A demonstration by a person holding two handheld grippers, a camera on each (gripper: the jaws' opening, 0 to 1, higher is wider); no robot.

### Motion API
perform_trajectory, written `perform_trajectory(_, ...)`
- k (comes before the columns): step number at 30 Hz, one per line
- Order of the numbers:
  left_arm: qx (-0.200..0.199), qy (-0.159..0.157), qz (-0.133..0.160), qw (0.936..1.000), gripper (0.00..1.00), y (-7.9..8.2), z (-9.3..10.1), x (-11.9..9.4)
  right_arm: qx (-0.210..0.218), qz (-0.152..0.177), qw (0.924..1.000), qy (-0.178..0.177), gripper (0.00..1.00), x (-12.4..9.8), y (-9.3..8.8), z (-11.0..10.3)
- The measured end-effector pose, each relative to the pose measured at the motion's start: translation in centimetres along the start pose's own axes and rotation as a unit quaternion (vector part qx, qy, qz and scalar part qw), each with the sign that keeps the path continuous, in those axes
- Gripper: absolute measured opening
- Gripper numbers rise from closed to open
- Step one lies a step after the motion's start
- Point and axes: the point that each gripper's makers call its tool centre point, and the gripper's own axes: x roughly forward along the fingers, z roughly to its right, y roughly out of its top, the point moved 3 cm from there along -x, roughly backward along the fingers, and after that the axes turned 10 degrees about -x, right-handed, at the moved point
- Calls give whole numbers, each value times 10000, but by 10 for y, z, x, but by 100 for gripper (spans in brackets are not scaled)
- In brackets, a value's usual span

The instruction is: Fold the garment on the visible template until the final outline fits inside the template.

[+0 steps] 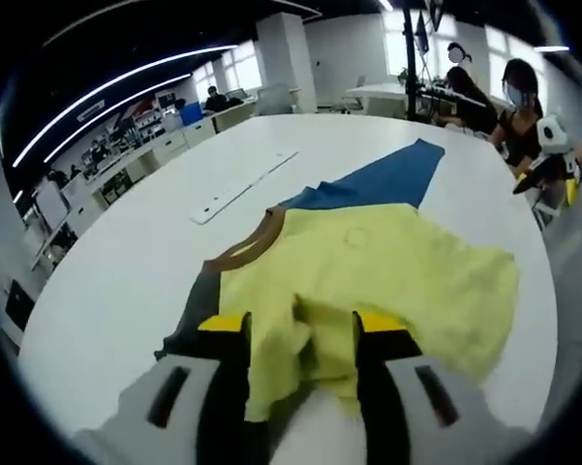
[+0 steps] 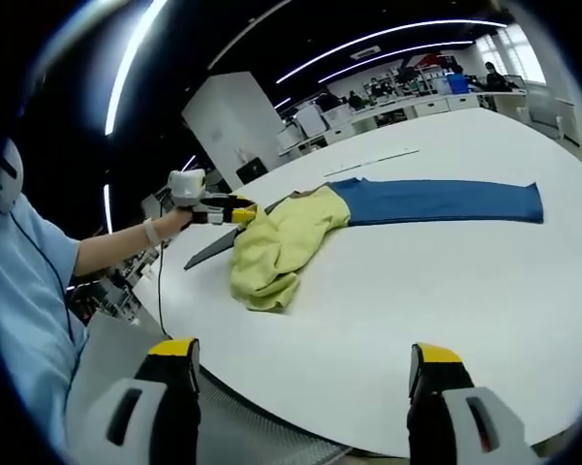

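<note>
A yellow garment (image 1: pixel 387 271) with a brown collar (image 1: pixel 247 247) lies crumpled on the white table (image 1: pixel 107 291), partly over a long blue template (image 1: pixel 392 179). My left gripper (image 1: pixel 302 329) has a bunch of the yellow cloth between its jaws, near the collar end. A dark grey piece (image 1: pixel 189 315) shows under the left jaw. In the right gripper view, the garment (image 2: pixel 276 247) sits at the left end of the blue template (image 2: pixel 441 201), with the left gripper (image 2: pixel 218 208) at its far edge. My right gripper (image 2: pixel 305 354) hangs open above the table's near edge, well short of the garment.
A thin white strip (image 1: pixel 242 186) lies on the table beyond the garment. The right gripper (image 1: pixel 552 160) shows at the table's right side. People sit at the back right (image 1: pixel 518 107). A person's sleeve (image 2: pixel 29 291) is at the left, by the table edge (image 2: pixel 271 426).
</note>
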Motion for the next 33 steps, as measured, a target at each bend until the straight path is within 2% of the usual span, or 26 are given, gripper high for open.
perform_trajectory(6,-90,-3,130,9999,52,-1,4,-13,-28,-5,10000,41,90,2,0,-3)
perform_trajectory(11,-60,-7,91,9999,59,-6,6,-20,-54,8,10000,75,90,4,1,-4)
perform_trajectory(14,-153,-8,93,9998,59,-10,5,-25,-79,9,9999,99,90,5,2,-6)
perform_trajectory(24,-281,36,5,9996,37,-31,8,-38,-73,21,9999,127,90,6,1,-8)
perform_trajectory(27,-373,11,-69,9993,29,-41,10,-39,-66,6,9999,133,90,6,1,-8)
perform_trajectory(29,-377,9,-81,9993,26,-45,11,-38,-68,-1,9999,138,90,6,0,-8)
perform_trajectory(33,-660,-5,-211,9976,22,-57,9,-31,-72,-23,9999,146,90,7,0,-7)
